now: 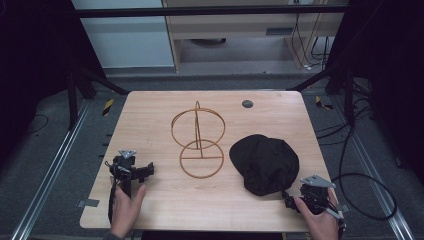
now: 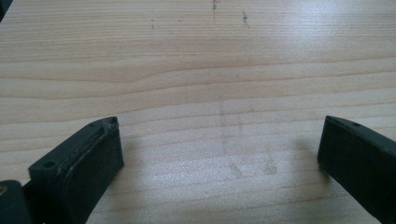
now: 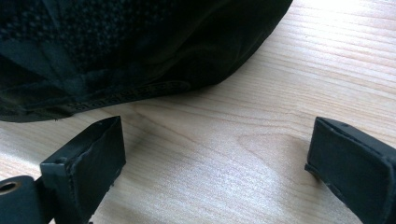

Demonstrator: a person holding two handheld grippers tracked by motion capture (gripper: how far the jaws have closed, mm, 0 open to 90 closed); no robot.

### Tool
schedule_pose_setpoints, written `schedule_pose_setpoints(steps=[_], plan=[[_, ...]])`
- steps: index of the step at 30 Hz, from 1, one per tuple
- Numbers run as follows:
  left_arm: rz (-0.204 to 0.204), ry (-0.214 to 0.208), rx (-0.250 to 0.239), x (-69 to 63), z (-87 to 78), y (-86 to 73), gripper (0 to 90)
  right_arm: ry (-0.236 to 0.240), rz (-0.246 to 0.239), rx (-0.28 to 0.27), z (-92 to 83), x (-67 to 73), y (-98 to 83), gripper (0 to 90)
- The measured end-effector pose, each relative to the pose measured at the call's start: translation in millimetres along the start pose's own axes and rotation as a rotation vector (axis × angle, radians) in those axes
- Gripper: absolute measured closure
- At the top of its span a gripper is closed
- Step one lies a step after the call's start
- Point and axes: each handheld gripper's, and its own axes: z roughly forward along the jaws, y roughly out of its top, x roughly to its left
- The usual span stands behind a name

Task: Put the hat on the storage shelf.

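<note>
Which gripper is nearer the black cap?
Right. The right gripper sits just off the near edge of the cap, jaws open and not touching it. The left gripper is across the table, beyond the wire stand.

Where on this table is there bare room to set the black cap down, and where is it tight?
Free: the wide strip of table left of the wire stand, beyond the left gripper, and the front edge between both grippers. Also the back right corner near the small dark disc. Tight: between the stand and the black cap, and around the right gripper by the cap's near edge.
</note>
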Motion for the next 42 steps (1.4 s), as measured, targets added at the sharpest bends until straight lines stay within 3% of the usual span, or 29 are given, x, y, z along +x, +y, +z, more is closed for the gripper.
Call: schedule_pose_setpoints(steps=[4, 5, 8, 11, 12, 16, 18, 23, 26, 33, 34, 42], plan=[[-0.004, 0.004, 0.0, -4.0, -0.6, -0.6, 0.0, 0.005, -0.003, -0.002, -0.6, 0.0, -0.5, 4.5], [0.033, -0.031, 0.002, -4.6, 0.1, 0.3, 0.0, 0.009, 0.002, 0.0, -0.9, 0.1, -0.4, 4.5], [0.044, -0.043, 0.002, -3.7, 1.1, 1.2, 0.0, 0.013, -0.004, -0.002, -1.1, -0.4, -0.6, 4.7], [0.046, -0.046, 0.0, -3.4, 1.2, 1.2, 0.0, 0.029, -0.014, 0.007, -4.7, -1.1, -0.6, 10.5], [0.045, -0.046, 0.0, -3.5, 1.2, 1.2, 0.0, 0.064, 0.0, 0.01, -12.0, -2.4, 0.8, 15.6], [0.045, -0.046, 0.0, -3.6, 1.2, 1.2, 0.0, 0.061, -0.001, -0.001, -32.3, 0.9, 9.2, 13.0], [0.044, -0.045, 0.0, -4.0, 1.2, 1.2, 0.0, 0.08, 0.003, -0.016, -54.0, 4.9, 24.5, 11.8], [0.04, -0.04, -0.001, -5.1, 0.9, 0.8, 0.0, 0.115, -0.025, 0.0, -74.5, 12.7, 48.9, 12.4], [0.041, -0.038, -0.001, -5.5, 0.7, 0.7, 0.0, 0.127, -0.086, 0.029, -86.4, 22.5, 75.3, 13.1], [0.043, -0.038, 0.001, -6.1, 0.1, 0.3, 0.0, 0.11, -0.172, 0.057, -86.6, 30.7, 109.6, 13.5], [0.041, -0.038, 0.0, -6.3, 0.2, 0.2, 0.0, 0.13, -0.191, 0.061, -84.9, 35.4, 119.3, 12.9], [0.042, -0.043, 0.0, -7.4, 0.0, 0.0, 0.0, 0.179, -0.196, 0.078, -73.5, 45.6, 147.8, 10.3]])
